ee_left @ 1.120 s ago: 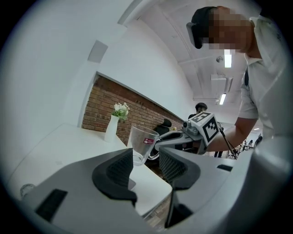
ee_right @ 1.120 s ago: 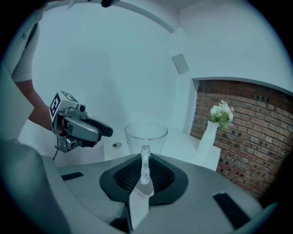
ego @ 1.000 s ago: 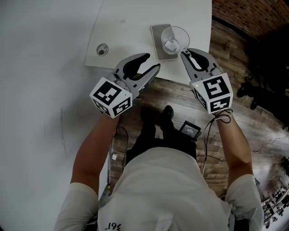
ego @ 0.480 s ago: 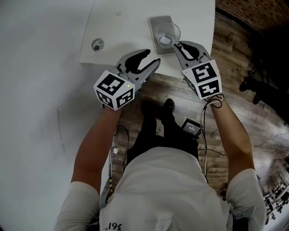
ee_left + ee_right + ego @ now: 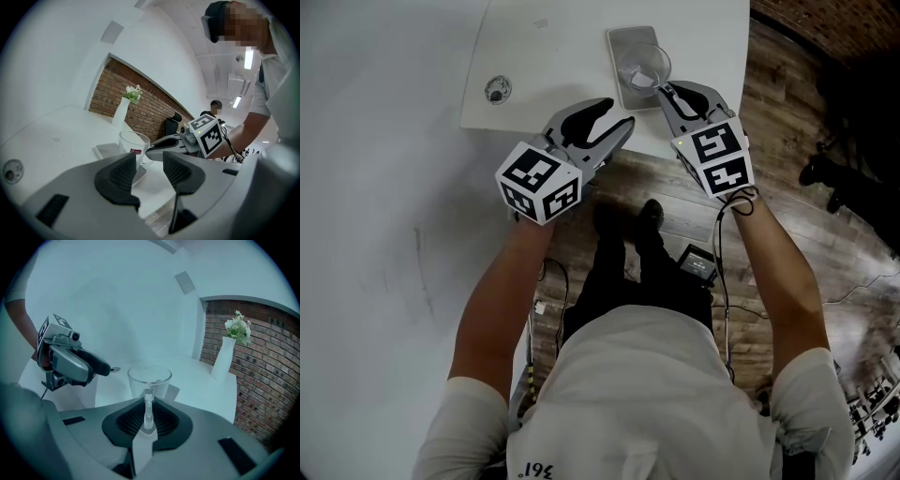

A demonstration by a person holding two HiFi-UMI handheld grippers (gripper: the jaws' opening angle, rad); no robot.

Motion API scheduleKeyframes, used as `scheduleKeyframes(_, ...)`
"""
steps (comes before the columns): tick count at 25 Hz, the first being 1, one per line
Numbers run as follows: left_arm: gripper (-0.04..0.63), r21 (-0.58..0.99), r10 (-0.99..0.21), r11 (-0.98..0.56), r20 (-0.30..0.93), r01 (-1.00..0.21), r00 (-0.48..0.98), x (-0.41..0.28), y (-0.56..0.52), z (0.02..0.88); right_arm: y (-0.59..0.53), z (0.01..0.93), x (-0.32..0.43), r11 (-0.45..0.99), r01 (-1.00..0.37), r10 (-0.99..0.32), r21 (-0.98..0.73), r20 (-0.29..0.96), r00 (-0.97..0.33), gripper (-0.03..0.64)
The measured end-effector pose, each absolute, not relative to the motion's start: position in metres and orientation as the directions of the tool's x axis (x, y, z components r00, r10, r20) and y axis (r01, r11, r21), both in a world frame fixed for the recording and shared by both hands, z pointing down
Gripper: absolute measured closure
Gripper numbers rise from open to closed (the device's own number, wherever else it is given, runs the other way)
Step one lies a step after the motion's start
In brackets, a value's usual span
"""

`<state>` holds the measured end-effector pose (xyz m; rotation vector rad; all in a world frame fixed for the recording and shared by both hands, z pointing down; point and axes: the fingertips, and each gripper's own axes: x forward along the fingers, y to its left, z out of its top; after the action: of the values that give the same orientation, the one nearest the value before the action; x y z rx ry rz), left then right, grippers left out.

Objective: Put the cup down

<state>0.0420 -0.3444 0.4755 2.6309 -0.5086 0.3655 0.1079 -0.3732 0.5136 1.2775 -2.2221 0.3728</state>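
A clear glass cup (image 5: 643, 66) stands upright over a grey tray (image 5: 623, 42) near the front edge of the white table (image 5: 562, 56). My right gripper (image 5: 661, 89) is shut on the cup's thin glass handle (image 5: 148, 404), which shows pinched between the pads. In the left gripper view the cup (image 5: 132, 145) sits at the tray (image 5: 107, 150), but the jaw hides its base, so contact is unclear. My left gripper (image 5: 617, 114) hovers at the table's edge left of the cup, open and empty.
A small round disc (image 5: 497, 90) lies on the table at the left. A white vase with flowers (image 5: 224, 357) stands at the far end, before a brick wall. Wooden floor, a person's legs and cables lie below the table's front edge.
My right gripper has carried the cup leftward and away from me, from the tray's right side to over its middle. The left gripper has barely moved.
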Motion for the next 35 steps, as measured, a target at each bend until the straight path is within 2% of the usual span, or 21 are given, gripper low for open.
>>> scheduleKeyframes(21,0.411,0.372,-0.279,-0.838,0.340,-0.401,0.898,0.047,-0.338,0.479,-0.371,0.527,0.111,0.496,-0.868,-0.711,0.032,0.589,-0.384,0.566)
scheduleKeyframes(26,0.411,0.370,-0.285,-0.836,0.339,-0.405,0.897,0.046,-0.336,0.476,-0.368,0.530,0.117,0.466,-0.885,-0.714,0.025,0.601,-0.359,0.494)
scheduleKeyframes(35,0.411,0.379,-0.287,-0.832,0.333,-0.406,0.898,0.044,-0.330,0.477,-0.360,0.530,0.121,0.441,-0.897,-0.721,0.010,0.599,-0.348,0.494)
